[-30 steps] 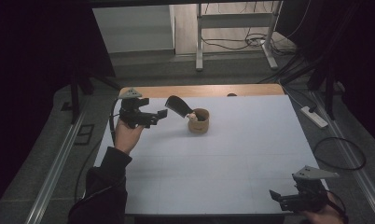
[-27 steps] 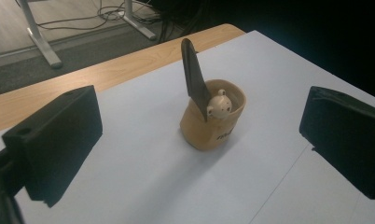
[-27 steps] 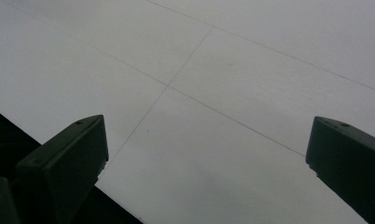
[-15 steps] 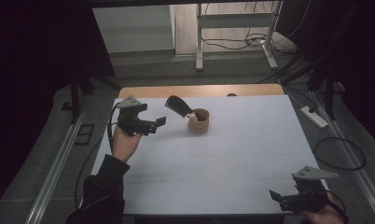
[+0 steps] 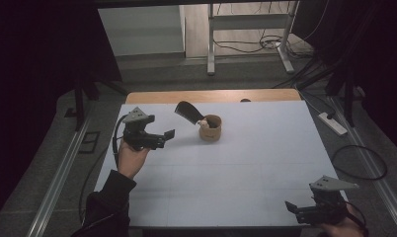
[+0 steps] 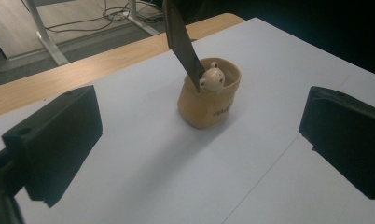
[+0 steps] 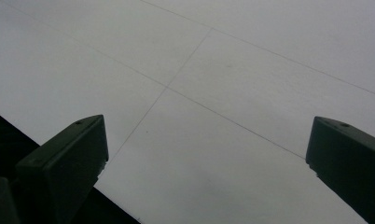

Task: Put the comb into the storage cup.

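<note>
My left gripper (image 6: pixel 195 154) has its fingers spread wide, aimed at the tan pouch (image 6: pixel 209 98) at frame centre. It looks soft and light, so I'd pinch its rim beside the stiff black shoehorn (image 6: pixel 180 42). My right gripper (image 7: pixel 209 172) idles, fingers apart, over bare white surface (image 7: pixel 251 60).

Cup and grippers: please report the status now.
Left gripper open, aimed at cup. Right gripper open at near edge. Cup upright, dark blade inside. Path clear.

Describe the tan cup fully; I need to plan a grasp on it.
The cup is small, tan and soft-looking, perhaps fabric or paper, with faint lettering low on its side. It stands upright on the white table, toward the far side, apart from both grippers. A black flat tool leans out of it, tilted up and away, and a small pale bear-like figure sits at its rim.
</note>
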